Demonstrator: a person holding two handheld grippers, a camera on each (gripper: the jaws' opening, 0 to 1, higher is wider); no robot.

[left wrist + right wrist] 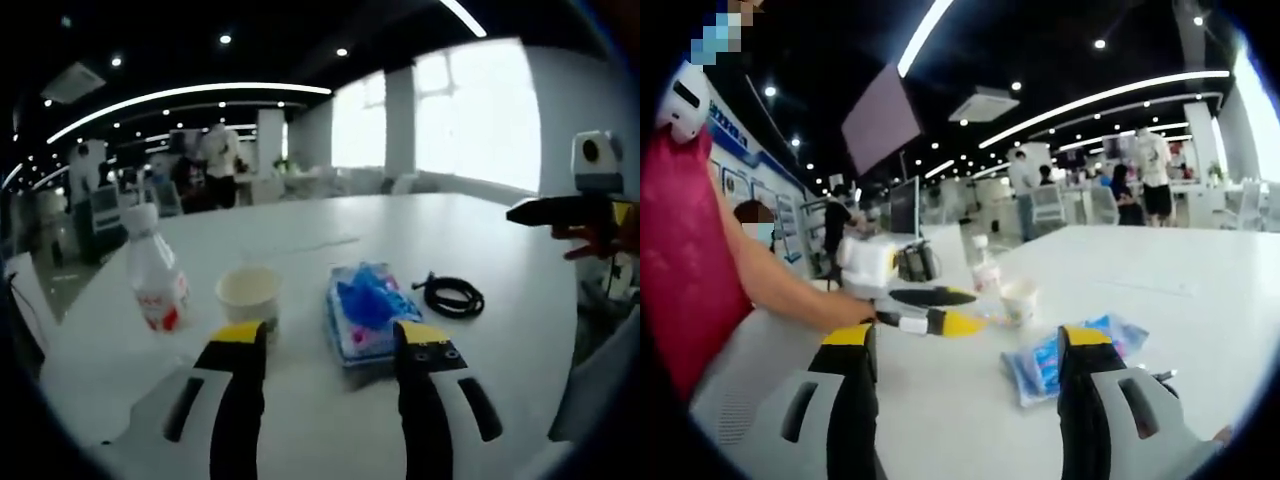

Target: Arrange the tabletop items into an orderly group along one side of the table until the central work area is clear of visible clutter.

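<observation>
On the white table (300, 430) stand a clear plastic bottle (155, 272) with a red label and a white paper cup (248, 296). A blue tissue pack (366, 308) lies flat to their right, and a coiled black cable (453, 296) lies beyond it. My left gripper (330, 340) is open just short of the cup and the pack, holding nothing. The right gripper (535, 212) hovers over the table's right edge. In the right gripper view, my right gripper (968, 345) is open and empty above the table, facing the pack (1065, 358), cup (1018, 300), bottle (985, 272) and left gripper (962, 310).
The table's far half (420, 225) is bare white surface up to a curved edge. A person's arm and red sleeve (685, 260) hold the left gripper. People and desks (215, 165) stand far behind, and bright windows (470, 110) lie to the right.
</observation>
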